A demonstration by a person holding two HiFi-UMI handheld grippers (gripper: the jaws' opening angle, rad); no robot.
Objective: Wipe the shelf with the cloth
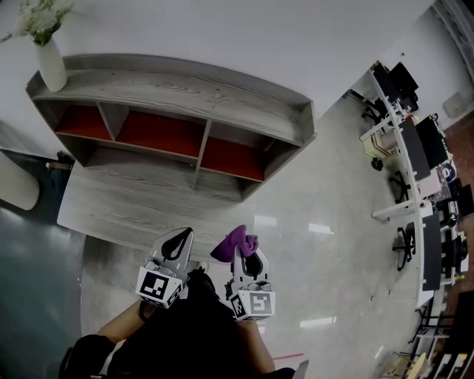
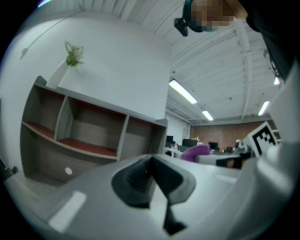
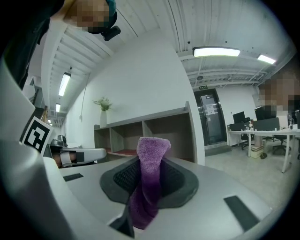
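Closest in, a person holds 2 grippers side by side, each carrying a cube with square markers. The left gripper (image 1: 178,241) has its dark pads pressed together with nothing between them. The right gripper (image 1: 249,259) is pinching a purple cloth (image 1: 235,243): the cloth stands up in a folded tuft above the jaws and a darker tail hangs below them. The 2 grippers are just beside each other and touch nothing else.

Beneath them is a pale, glossy floor (image 1: 318,222). Just ahead stands the grey wood-grain shelf (image 1: 178,85), not touched by the cloth. It has a broad lower ledge, 3 open compartments with red floors, and a long top board. A white vase (image 1: 51,65) of pale flowers (image 1: 38,16) stands upright on the left end of the top board, against a plain white wall (image 1: 222,29).

Far off to the right, rows of office desks (image 1: 409,148) with dark chairs and monitors run away across the room
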